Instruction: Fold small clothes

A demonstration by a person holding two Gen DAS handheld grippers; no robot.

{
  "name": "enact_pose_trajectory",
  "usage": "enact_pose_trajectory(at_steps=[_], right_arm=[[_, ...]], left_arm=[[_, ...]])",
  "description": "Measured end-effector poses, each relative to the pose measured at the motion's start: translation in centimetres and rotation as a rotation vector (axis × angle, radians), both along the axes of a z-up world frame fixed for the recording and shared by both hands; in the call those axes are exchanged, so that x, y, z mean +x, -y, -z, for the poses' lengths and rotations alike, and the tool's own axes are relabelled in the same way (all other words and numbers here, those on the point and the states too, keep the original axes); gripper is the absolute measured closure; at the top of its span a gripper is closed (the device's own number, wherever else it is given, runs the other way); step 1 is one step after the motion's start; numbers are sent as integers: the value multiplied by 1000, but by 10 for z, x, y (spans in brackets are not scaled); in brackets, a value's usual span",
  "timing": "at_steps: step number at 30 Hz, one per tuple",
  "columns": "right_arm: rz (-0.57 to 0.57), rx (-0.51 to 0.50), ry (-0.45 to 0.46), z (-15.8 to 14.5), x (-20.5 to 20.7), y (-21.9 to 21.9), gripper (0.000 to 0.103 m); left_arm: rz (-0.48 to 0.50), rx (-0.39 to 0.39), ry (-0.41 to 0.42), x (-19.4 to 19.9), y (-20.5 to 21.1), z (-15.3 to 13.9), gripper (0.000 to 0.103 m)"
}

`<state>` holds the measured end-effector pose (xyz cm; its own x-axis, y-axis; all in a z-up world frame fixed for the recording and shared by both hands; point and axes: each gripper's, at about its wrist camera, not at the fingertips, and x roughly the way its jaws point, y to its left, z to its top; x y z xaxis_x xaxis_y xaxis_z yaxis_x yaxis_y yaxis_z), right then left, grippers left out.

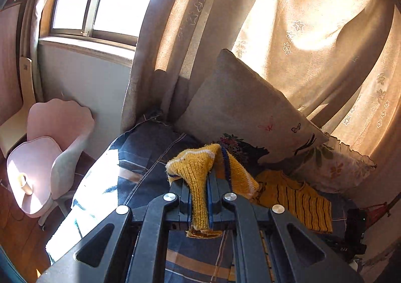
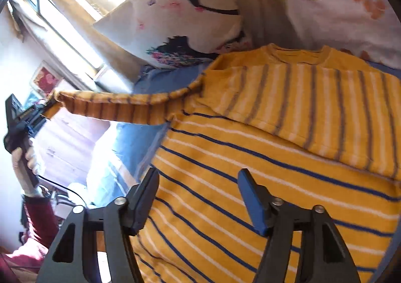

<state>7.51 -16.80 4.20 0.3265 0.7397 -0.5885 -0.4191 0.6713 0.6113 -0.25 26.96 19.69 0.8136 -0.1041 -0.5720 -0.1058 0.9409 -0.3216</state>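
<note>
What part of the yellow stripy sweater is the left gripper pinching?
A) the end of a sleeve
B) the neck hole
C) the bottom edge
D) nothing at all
A: in the right wrist view the left gripper has its jaws shut on the cuff end of the sleeve, pulled out straight from the sweater on the bed, while the right gripper hangs open above it.

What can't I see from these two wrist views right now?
- Left wrist: the sleeve cuff drapes over the left gripper, hiding the pads.
- Right wrist: sweater hem cut off by the frame edge.
- Right wrist: bed left of the sweater washed out by glare.
</note>
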Motion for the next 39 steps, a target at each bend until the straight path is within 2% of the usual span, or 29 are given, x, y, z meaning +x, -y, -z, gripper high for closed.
enact_pose_trajectory(at_steps=[3, 5, 9, 12, 14, 15, 16, 18, 22, 24, 26, 28, 30, 32, 33, 34, 38, 39], right_arm=[[-56, 71, -40, 3, 39, -44, 28], [-78, 114, -115, 14, 67, -71, 27], [-32, 159, -238, 42, 116, -108, 27], [13, 166, -250, 49, 144, -128, 27], [48, 179, -243, 46, 159, -135, 38], [53, 186, -240, 41, 166, -139, 54], [56, 174, -220, 34, 170, -141, 72], [62, 100, -117, 11, 171, -145, 85], [74, -27, 97, -33, 156, -138, 88], [107, -69, 151, -42, 153, -125, 89], [150, -106, 167, -44, 152, -108, 91], [185, -134, 160, -41, 155, -85, 91], [181, -96, 115, -38, 146, -63, 90], [166, -10, 36, -29, 129, -37, 67], [162, 46, 1, -23, 119, -22, 43], [153, 108, -31, -18, 106, -10, 34], [70, 319, -163, -6, 54, 21, 33], [44, 373, -183, -4, 41, 25, 30]], left_arm=[[-6, -4, -7, -7, 0, 2, 95], [-10, -11, -5, -13, -2, 2, 95], [-6, -23, 7, -26, -4, -4, 95], [19, -29, 15, -34, 3, -9, 95], [38, -23, 25, -39, 11, -13, 95], [50, -19, 31, -42, 15, -15, 95], [60, -13, 38, -45, 20, -17, 95], [86, 2, 52, -51, 31, -22, 95], [180, 26, 71, -57, 64, -27, 95], [248, 18, 66, -53, 87, -25, 95], [324, 12, 56, -46, 116, -22, 95], [409, -1, 42, -37, 147, -17, 95], [473, -2, 30, -30, 177, -11, 95], [520, 3, 25, -26, 202, -4, 95], [535, 1, 19, -23, 211, 0, 95], [541, 0, 10, -20, 218, 4, 95], [519, 14, -9, -12, 230, 19, 95], [500, 28, -6, -12, 231, 22, 95]])
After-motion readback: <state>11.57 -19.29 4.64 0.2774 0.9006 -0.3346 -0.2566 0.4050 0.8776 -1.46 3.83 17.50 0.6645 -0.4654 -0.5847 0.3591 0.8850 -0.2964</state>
